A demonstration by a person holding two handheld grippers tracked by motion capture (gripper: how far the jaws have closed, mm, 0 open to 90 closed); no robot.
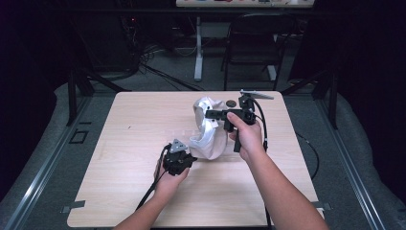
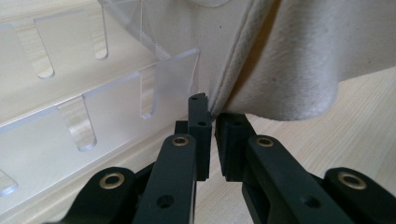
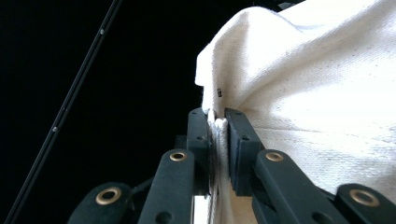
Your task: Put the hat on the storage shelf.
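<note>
A white cloth bag [image 1: 207,128] stands crumpled in the middle of the wooden table [image 1: 119,167]. My right gripper [image 1: 207,114] is held up level, pointing left, and is shut on a fold of the bag's upper edge [image 3: 299,93]; the cloth is pinched between its jaws [image 3: 217,116]. My left gripper [image 1: 191,155] sits low by the bag's lower left corner. Its jaws [image 2: 211,112] are shut with the hemmed edge of the bag [image 2: 280,60] caught at their tips. A clear slotted acrylic rack [image 2: 93,107] lies just left of that corner.
A small dark round thing [image 1: 231,103] lies on the table behind the bag. Beyond the far edge stand a black chair [image 1: 253,38] and a white table leg [image 1: 198,48]. Cables trail from both grippers toward the near edge.
</note>
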